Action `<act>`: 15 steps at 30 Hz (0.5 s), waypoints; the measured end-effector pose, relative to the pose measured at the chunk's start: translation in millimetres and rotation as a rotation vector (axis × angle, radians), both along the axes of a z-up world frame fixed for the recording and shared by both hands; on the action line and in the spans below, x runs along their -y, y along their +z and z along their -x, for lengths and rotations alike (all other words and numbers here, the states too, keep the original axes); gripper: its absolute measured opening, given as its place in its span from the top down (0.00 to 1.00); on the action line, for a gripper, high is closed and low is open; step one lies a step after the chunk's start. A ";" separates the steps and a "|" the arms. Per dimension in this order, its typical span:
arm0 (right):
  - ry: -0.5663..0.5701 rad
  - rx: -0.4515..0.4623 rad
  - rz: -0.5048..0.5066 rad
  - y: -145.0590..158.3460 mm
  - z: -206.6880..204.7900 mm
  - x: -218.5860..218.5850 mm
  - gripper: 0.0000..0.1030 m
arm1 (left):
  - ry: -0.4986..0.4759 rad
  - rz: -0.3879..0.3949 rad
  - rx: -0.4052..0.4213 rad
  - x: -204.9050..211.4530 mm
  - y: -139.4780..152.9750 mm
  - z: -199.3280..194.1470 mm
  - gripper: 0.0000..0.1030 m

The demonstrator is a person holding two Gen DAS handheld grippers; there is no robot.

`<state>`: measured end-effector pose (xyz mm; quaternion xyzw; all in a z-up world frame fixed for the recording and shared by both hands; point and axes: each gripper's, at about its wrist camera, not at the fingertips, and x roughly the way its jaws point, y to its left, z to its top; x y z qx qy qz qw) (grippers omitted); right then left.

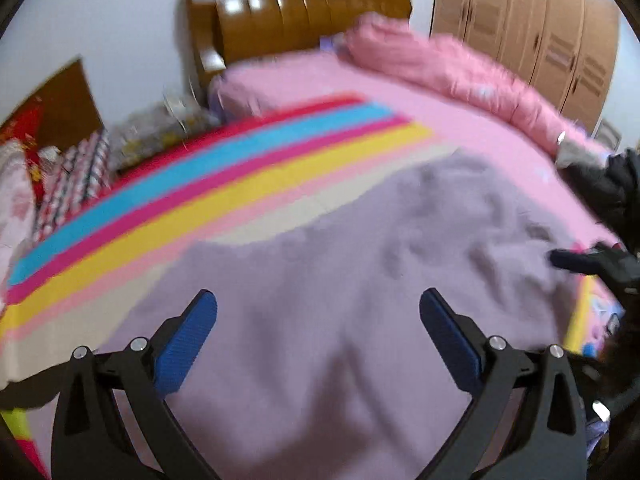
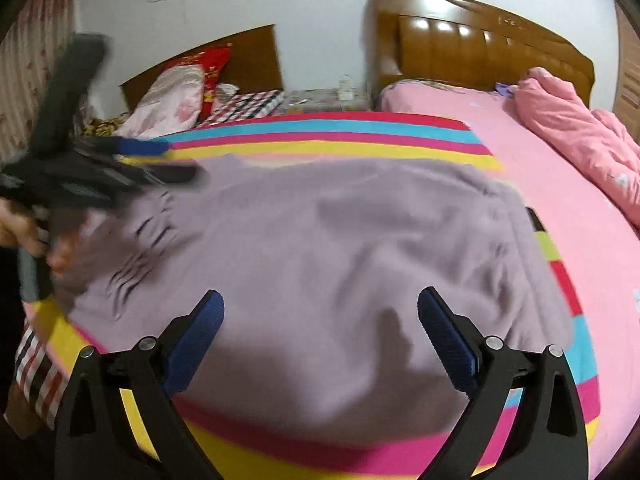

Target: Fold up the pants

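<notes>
The left tool [image 1: 318,340] hangs over the pants [image 1: 360,280], its blue pads spread wide with nothing between them. The lilac pants lie spread flat on a striped sheet [image 2: 340,132] on the bed [image 2: 540,160]. The right tool [image 2: 320,340] is likewise agape and empty above them.

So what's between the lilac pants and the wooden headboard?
In the right wrist view, striped sheet borders the pants, then plain pink bedding runs to the headboard.
</notes>
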<state>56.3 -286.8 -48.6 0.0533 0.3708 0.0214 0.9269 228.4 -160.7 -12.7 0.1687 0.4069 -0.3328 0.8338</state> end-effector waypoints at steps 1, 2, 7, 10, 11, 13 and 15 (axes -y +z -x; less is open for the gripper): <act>-0.020 -0.100 0.040 -11.3 -11.8 7.7 0.08 | -0.003 -0.006 -0.031 8.5 -10.0 -8.8 0.02; -0.045 -0.185 0.091 -22.5 -15.0 12.6 0.09 | -0.010 -0.011 -0.078 18.3 -22.9 -19.1 0.02; 0.068 -0.199 -0.037 -24.2 17.3 38.3 0.09 | -0.031 0.010 -0.127 23.7 -33.7 -18.4 0.02; 0.087 -0.174 -0.031 -6.1 11.1 42.1 0.08 | 0.000 0.051 -0.063 3.8 -17.6 -21.4 0.02; 0.088 -0.151 -0.027 1.7 2.9 42.3 0.08 | 0.036 0.026 -0.025 -0.7 -11.2 -32.4 0.02; 0.128 -0.117 -0.059 12.3 -23.1 39.0 0.08 | 0.118 -0.047 0.028 -3.9 -10.3 -52.9 0.02; 0.193 -0.097 -0.078 16.6 -48.1 32.6 0.08 | 0.172 -0.101 0.008 -1.2 -17.4 -71.7 0.02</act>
